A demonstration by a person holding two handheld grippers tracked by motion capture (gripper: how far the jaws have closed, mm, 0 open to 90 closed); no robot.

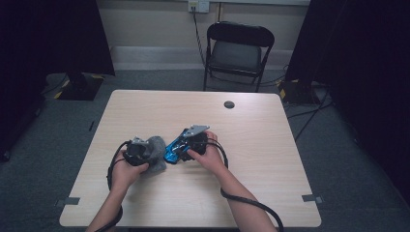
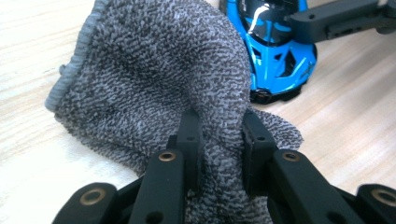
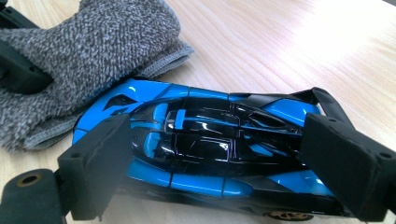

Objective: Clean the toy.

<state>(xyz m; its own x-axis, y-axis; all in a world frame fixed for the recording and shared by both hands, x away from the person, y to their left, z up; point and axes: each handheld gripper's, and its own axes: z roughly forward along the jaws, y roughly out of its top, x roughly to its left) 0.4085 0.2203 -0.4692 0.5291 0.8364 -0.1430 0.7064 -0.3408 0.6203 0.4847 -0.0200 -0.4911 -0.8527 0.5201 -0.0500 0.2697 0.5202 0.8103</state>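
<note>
Pinching a fold of grey terry cloth [image 2: 154,79] between nearly closed jaws, the left gripper [image 2: 218,135] holds the fabric bunched just ahead of its tips, apparently to serve as a wiping pad. Just beyond the cloth, a blue-and-black toy car [image 3: 205,149] lies on the pale wooden table [image 1: 270,159], its nose touching the cloth's hemmed edge. The right gripper [image 3: 210,163] straddles the car lengthwise, one pad at each end (contact looks firm at both), seemingly to keep it from rolling while it is cleaned. From above, both hands meet near the table's middle, left hand [image 1: 126,169] beside right hand [image 1: 209,155], cables trailing back towards the person.
</note>
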